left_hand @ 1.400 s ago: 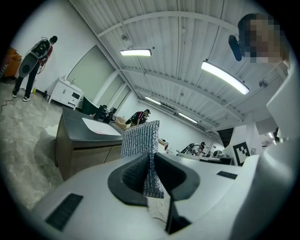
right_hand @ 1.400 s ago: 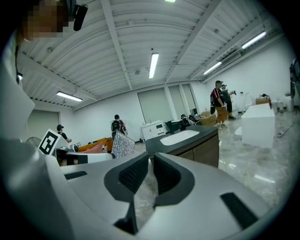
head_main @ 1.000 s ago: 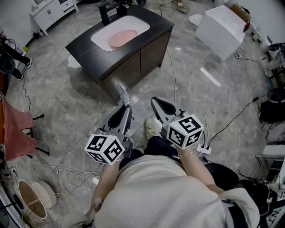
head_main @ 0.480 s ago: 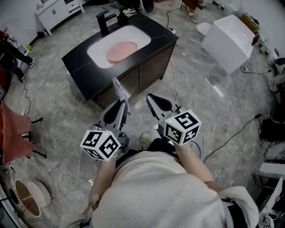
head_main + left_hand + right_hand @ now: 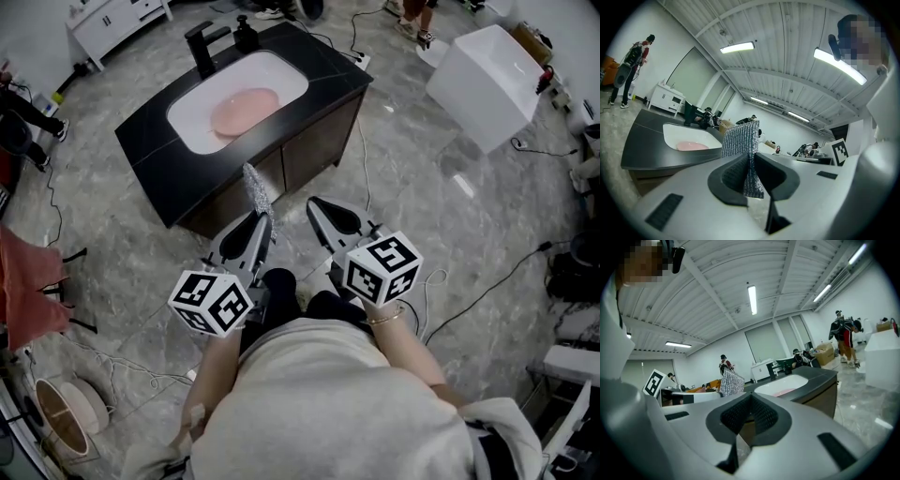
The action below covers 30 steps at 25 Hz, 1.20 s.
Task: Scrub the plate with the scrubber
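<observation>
We get bright, even light from long ceiling strips (image 5: 737, 47) high above the left hand-held gripper (image 5: 751, 161), so shadows are soft, the scrubber (image 5: 740, 140) in it glints silver, and the floor (image 5: 450, 173) to the right of the right hand-held gripper (image 5: 317, 206) carries a pale sheen. Both gripper views bulge toward dark round corners, with the nearest foreground blurred; our head view is sharp.

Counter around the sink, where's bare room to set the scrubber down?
Widest bare patch: the left end of the counter, between the sink and that edge. A narrower bare strip runs along the front edge, past the plate. The back is crowded: faucet and bottle stand behind the sink.
</observation>
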{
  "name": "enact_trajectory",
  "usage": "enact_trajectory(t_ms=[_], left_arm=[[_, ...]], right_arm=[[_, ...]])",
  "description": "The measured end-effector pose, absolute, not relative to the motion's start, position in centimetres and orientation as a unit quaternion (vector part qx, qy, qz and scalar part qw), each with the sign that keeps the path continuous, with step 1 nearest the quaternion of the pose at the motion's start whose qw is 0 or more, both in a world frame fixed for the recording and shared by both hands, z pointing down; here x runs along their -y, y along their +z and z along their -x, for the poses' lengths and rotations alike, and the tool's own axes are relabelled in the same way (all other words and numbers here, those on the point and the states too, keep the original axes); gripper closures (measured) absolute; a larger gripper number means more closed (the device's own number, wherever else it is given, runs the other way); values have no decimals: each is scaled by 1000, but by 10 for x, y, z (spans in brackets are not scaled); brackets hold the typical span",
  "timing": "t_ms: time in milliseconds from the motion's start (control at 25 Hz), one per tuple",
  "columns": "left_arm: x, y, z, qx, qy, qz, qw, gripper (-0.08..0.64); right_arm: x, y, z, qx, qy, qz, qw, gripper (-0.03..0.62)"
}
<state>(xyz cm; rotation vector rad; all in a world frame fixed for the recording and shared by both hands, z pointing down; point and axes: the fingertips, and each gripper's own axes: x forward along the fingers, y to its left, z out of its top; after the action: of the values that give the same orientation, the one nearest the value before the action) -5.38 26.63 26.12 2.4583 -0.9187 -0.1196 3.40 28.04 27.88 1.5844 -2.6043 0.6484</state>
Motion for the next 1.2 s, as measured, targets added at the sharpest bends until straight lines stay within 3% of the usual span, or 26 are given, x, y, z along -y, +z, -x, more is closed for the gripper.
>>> enact_trajectory(t_ms=[600,1200], left_arm=[[-187,275,30,335,-33,-902,269,495],[-13,261,41,347,-42,-898,268,495]], right_arm=[[-214,308,-58,825,247,-508,26,586],[-42,298,-62,825,240,-510,35,586]])
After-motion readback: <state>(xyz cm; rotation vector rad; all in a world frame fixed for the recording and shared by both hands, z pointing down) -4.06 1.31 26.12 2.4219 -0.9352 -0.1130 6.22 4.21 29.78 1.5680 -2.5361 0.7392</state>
